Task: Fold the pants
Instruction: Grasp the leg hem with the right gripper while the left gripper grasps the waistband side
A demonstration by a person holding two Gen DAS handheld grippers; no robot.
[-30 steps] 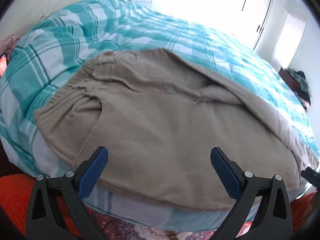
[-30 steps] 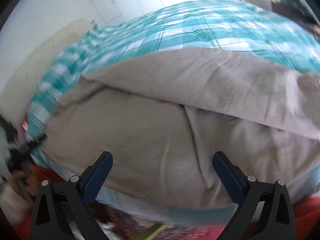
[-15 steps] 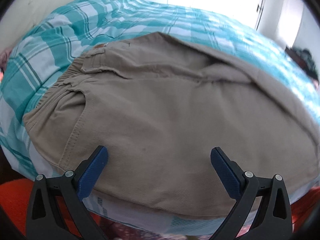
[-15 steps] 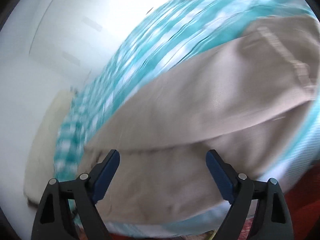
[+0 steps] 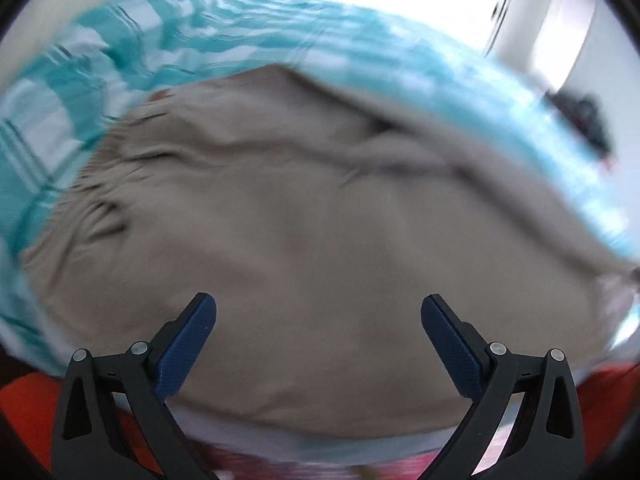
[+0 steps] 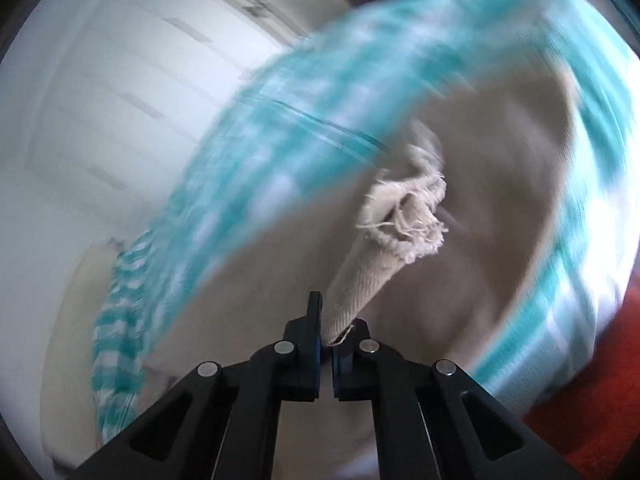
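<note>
You will find no text, label, brand, number or sign to read in either wrist view. Both views are blurred, and nothing legible shows on any surface.

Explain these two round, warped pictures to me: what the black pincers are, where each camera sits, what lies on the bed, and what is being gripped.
There is no robot arm here: a person holds a two-finger clamp in each hand, each with a wide-angle camera looking along its fingers. In the left view, the left gripper hangs open above beige pants spread on a teal checked bedspread. In the right view, the right gripper has just closed and pinches a frayed hem of the pants. Both pictures are blurred.
</note>
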